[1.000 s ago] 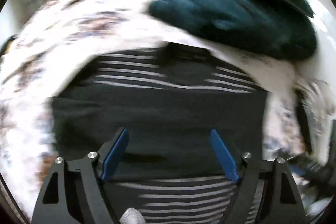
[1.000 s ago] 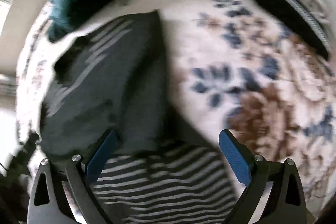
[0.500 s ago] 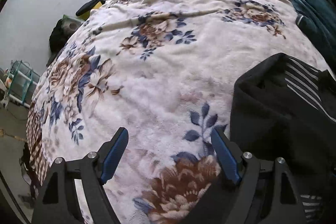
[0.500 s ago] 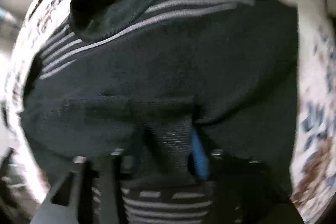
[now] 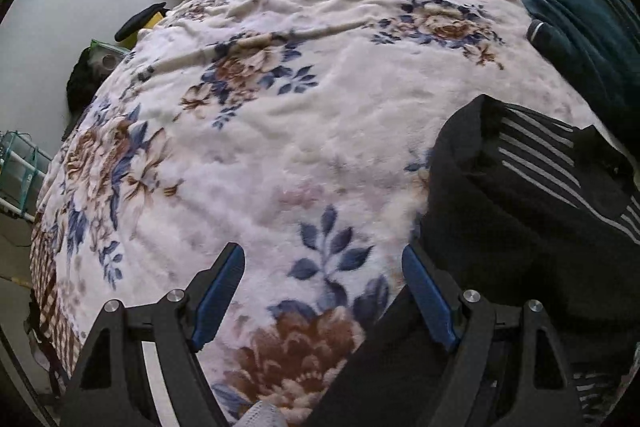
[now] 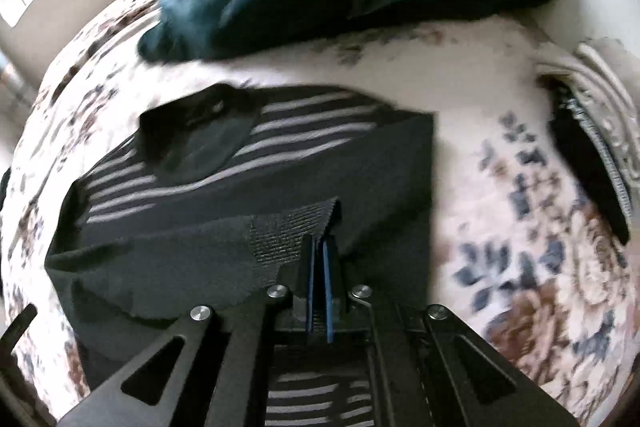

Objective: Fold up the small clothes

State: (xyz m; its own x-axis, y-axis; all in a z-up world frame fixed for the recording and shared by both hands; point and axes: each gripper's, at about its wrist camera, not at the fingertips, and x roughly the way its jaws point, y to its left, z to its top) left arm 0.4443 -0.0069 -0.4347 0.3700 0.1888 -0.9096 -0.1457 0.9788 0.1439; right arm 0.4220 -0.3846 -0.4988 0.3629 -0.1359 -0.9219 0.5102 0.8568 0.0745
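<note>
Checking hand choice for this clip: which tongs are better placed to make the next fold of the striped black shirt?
Right. The right tongs are shut on a ribbed edge of the striped black shirt, ready to carry it over. The left tongs hang open above the floral blanket beside the shirt, holding nothing.

A dark sweater [image 6: 248,195] with pale stripes lies partly folded, collar toward eleven o'clock, ribbed cuff lifted.

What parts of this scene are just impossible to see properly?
- Striped sweater: its lower part is hidden by the right tool, right wrist view.
- Teal garment: cut off by the picture's edge, left wrist view; motion-blurred in the right.
- Clutter beside the bed: too small, left wrist view.
</note>
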